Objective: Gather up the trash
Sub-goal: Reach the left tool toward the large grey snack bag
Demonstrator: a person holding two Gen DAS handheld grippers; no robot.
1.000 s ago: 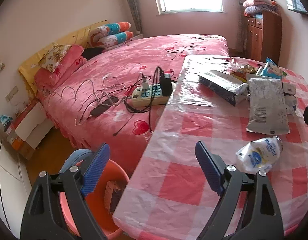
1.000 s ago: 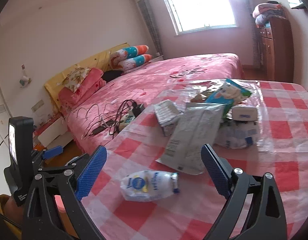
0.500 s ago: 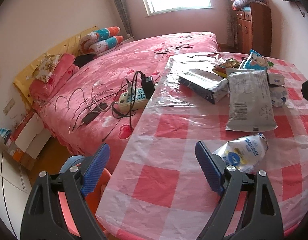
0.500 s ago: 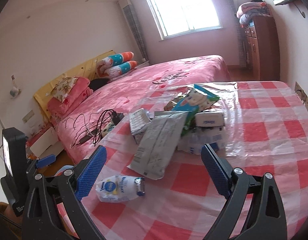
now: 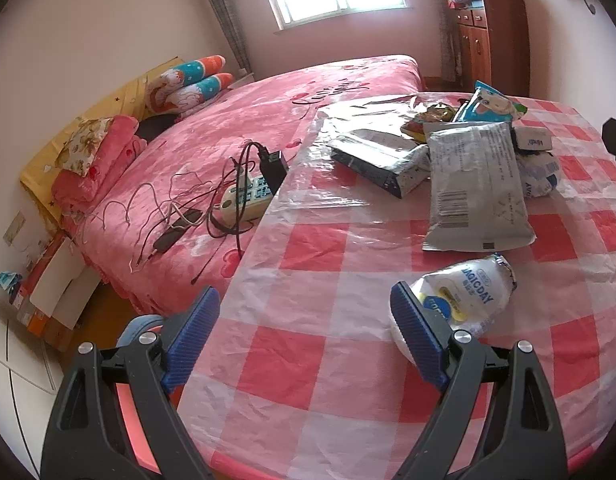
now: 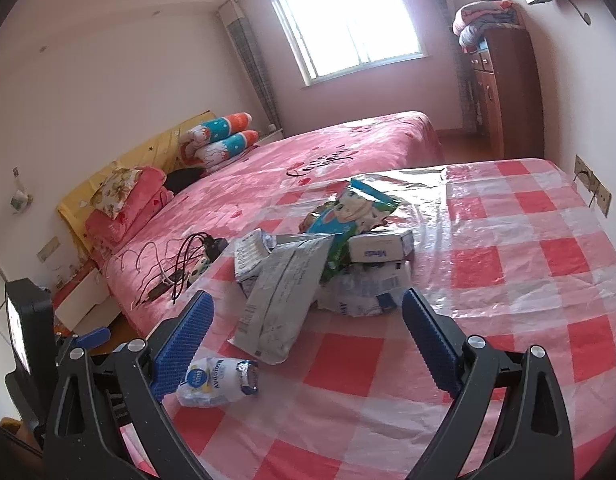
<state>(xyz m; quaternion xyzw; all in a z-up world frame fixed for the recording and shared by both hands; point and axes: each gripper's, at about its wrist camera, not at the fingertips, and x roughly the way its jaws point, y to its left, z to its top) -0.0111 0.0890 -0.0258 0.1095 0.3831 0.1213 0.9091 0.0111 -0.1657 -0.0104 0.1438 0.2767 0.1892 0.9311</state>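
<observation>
Where the checked cloth nears the counter's (image 5: 308, 360) front edge, a crumpled white wrapper (image 5: 464, 300) with blue lettering lies on its side, apart from the rest of the trash. The left hand-held gripper (image 5: 304, 340) hangs over that front edge with its jaws spread wide and holding nothing; its right blue pad sits just beside the wrapper, partly covering the near end, and whether it touches cannot be told. The right hand-held gripper (image 6: 304, 340) is likewise spread and empty, the same wrapper (image 6: 218, 380) lying just past its left pad.

Further in, toward the middle of the counter, a long grey plastic packet (image 5: 476, 184) lies flat, its far end resting on a heap: a dark foil bag (image 5: 376, 156), a small white box (image 6: 382, 246), a blue snack bag (image 6: 356, 208) and crinkled clear packaging (image 6: 360, 292).

Beyond the counter's left edge stands a bed (image 5: 228, 128) in a pink spread, with a power strip (image 5: 244, 200) and tangled cables on it. A red bucket's rim (image 5: 126, 412) shows below the left hand-held gripper, beside the counter's front corner.
</observation>
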